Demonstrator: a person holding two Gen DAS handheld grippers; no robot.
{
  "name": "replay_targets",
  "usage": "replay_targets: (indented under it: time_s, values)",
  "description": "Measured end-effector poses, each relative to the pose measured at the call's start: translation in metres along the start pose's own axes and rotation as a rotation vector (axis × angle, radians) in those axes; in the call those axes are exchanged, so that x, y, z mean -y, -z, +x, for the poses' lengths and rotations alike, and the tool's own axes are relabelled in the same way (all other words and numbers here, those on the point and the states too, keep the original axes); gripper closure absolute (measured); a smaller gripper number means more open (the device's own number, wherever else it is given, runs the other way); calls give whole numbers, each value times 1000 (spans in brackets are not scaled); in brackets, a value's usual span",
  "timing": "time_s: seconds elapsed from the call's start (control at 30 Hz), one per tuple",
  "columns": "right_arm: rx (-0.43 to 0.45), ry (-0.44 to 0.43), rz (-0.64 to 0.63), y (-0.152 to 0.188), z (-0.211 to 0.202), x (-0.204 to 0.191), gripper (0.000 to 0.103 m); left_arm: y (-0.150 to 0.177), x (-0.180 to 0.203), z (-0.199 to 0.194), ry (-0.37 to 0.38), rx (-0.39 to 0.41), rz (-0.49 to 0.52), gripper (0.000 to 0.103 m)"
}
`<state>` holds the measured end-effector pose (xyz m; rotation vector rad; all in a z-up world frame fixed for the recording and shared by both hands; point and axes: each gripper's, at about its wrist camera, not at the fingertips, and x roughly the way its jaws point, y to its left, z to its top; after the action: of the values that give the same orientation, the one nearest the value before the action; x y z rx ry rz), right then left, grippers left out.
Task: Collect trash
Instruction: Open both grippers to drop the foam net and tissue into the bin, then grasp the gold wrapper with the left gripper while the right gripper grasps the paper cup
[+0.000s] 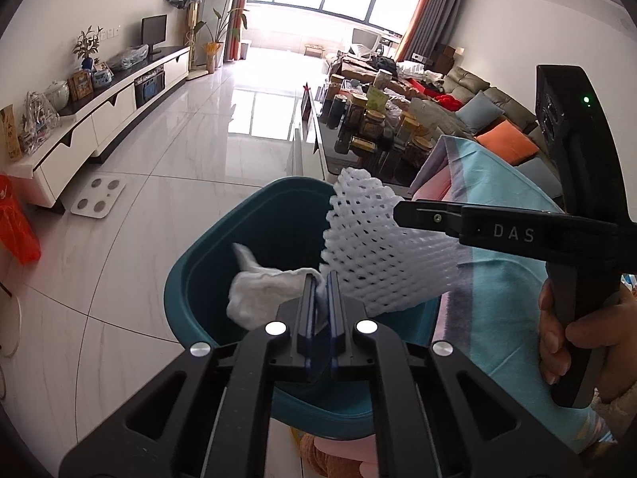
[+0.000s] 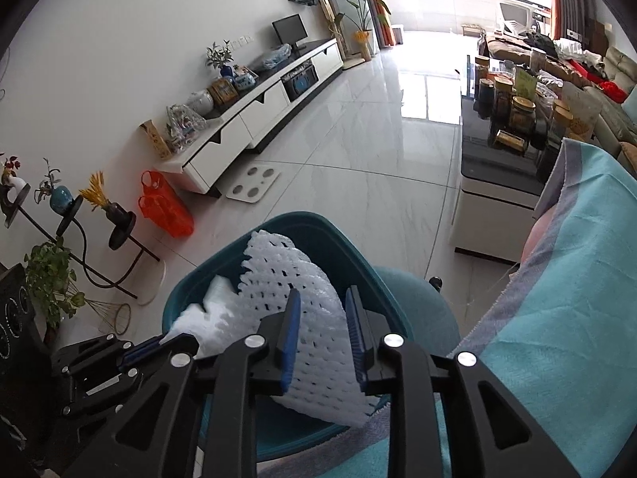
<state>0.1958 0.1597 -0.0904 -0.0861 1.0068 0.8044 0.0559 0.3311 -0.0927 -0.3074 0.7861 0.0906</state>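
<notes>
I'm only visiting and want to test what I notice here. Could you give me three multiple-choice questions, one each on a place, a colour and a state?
1. Where is the foam net?
A. on the floor
B. over the bin
C. on the TV stand

2. What colour is the bin?
A. teal
B. red
C. white

3. How is the left gripper?
A. wide open, holding nothing
B. shut on the foam net
C. shut on a tissue

Answers:
1. B, the net hangs above the bin's opening, between the right gripper's fingers.
2. A, its rim and walls are teal.
3. C, its fingers pinch the tissue, which sticks out to one side.
</notes>
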Motion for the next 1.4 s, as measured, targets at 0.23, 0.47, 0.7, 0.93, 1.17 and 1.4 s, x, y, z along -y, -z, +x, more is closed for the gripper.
replay_targets:
  time_s: [0.23,0.47,0.7,0.93,1.17,1.4]
  values:
    - [9,-7,5,3,-5,1,55,6,-4,0,-15,3,-23,81]
    - [92,-26,-10,17,-47,7,54,16,22,-29,-14,81,40,56]
    - [235,-24,-57,54,-130,18,43,36,83,-61,73,151,196,41]
    - [349,49,-45,99,-209,50,42,58,162,-67,255,134,344,39]
    - [441,158,73,156,-275,100,41,83,233,-61,410,94,454,39]
    - [472,296,212,207,-319,151,41,86,286,-58,519,86,530,35]
